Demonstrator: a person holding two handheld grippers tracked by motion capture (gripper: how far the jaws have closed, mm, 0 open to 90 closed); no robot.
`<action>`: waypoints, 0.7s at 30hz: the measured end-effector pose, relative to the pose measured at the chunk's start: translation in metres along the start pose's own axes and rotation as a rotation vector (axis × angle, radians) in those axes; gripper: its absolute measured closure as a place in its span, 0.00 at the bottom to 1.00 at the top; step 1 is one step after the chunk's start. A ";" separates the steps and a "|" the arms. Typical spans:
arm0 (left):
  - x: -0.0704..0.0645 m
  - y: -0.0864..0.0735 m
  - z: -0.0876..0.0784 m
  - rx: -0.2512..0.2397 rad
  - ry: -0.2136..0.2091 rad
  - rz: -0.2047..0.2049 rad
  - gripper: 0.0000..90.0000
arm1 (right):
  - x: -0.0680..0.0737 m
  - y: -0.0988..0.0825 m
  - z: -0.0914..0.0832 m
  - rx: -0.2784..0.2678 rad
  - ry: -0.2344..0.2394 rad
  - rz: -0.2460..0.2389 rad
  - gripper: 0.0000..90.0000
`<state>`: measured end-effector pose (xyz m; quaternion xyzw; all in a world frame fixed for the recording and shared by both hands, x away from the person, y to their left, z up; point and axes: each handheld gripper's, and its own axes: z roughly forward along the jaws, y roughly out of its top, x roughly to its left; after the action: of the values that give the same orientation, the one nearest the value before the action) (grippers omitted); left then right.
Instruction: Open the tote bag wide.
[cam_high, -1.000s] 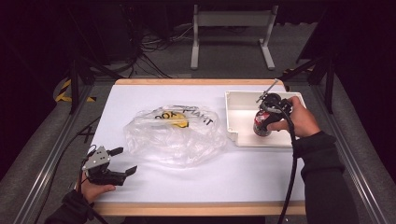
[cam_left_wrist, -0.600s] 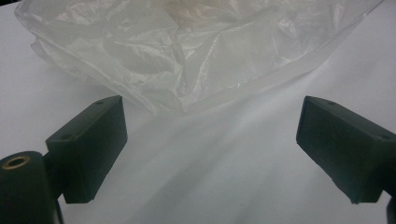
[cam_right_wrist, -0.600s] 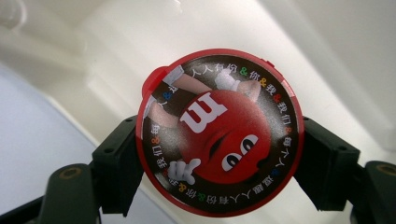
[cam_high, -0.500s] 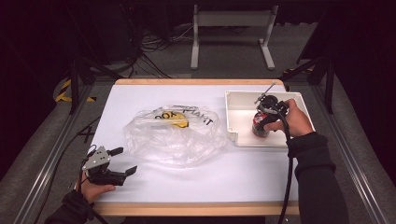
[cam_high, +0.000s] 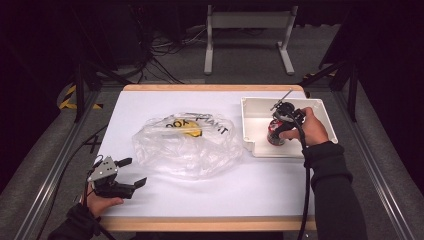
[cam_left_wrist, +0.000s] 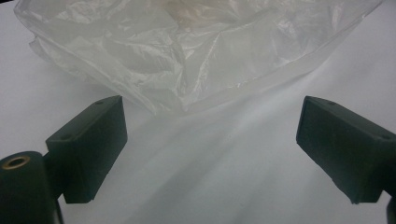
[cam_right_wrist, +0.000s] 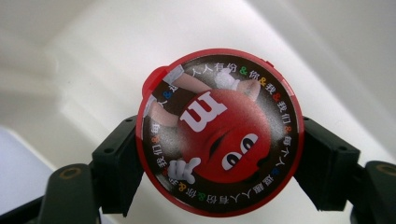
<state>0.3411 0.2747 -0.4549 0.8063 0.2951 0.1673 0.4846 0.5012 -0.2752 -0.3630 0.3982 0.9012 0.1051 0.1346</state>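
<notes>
A round red candy tub (cam_high: 274, 135) with a cartoon-face lid (cam_right_wrist: 219, 135) stands upright inside the white tray (cam_high: 280, 101) at the table's right. My right gripper (cam_high: 276, 125) comes down from above and is shut on it, one black jaw on each side of the lid. Whether the tub rests on the tray floor I cannot tell. A crumpled clear plastic bag (cam_high: 187, 145) with black lettering and something yellow inside lies mid-table. My left gripper (cam_high: 135, 171) rests near the front left corner, open and empty, pointing at the bag's near edge (cam_left_wrist: 187, 51).
The white table top (cam_high: 225, 185) has a wooden front edge. Dark floor, cables and a metal stand lie beyond the far edge. Black frame rails run along both sides of the table.
My right hand has sunk a little with the tub, lower into the tray and slightly leftward. The left gripper and the bag have stayed put.
</notes>
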 end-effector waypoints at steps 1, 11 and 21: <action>0.000 0.000 0.000 0.001 -0.001 0.002 0.11 | 0.000 0.000 0.000 0.000 0.000 0.000 0.28; 0.001 0.000 0.000 0.000 -0.007 -0.001 0.11 | -0.004 -0.003 0.003 0.017 0.001 0.037 0.25; 0.001 0.000 -0.001 0.001 -0.006 0.006 0.11 | 0.002 -0.003 -0.008 -0.055 -0.065 0.041 0.17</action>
<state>0.3417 0.2760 -0.4546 0.8078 0.2915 0.1662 0.4846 0.4957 -0.2766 -0.3564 0.4159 0.8848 0.1195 0.1726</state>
